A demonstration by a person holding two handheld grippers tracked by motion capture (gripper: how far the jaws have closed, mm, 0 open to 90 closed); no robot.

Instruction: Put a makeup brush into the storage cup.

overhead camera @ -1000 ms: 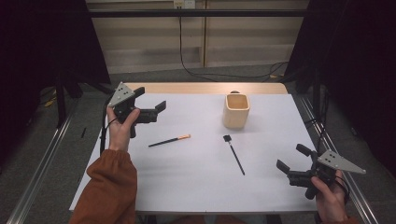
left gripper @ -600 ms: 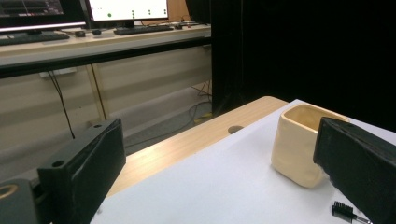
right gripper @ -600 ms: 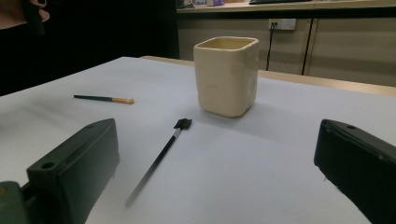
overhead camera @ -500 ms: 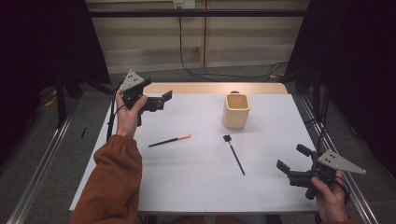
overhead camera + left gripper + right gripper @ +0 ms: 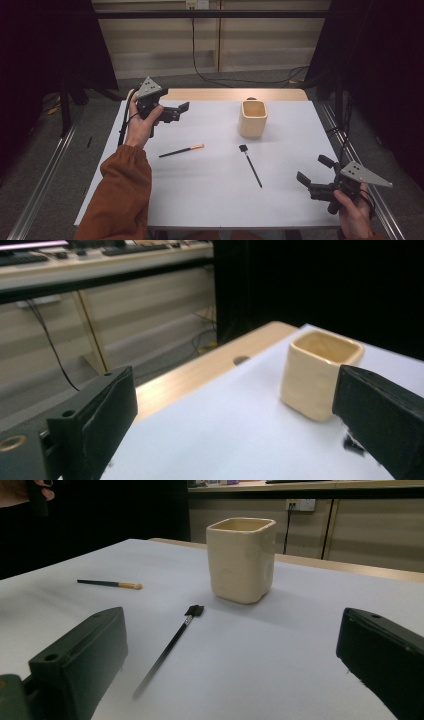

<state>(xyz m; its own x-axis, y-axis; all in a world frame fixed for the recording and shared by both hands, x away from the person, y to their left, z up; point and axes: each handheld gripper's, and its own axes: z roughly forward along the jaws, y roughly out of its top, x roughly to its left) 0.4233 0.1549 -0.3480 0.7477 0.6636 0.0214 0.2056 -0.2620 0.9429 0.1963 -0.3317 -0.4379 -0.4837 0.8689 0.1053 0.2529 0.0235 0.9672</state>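
The table (image 5: 210, 200) carries a cream cup (image 5: 253, 118) at the back, with a black brush (image 5: 250, 165) and an orange-tipped brush (image 5: 182, 150) lying flat before it. Both the raised left gripper (image 5: 177, 111) and low right gripper (image 5: 314, 174) are released, empty. Judged step: approach; next, descend over a brush handle.

cup (image 5: 253, 118) behind brushes (image 5: 250, 164), on table (image 5: 200, 200)
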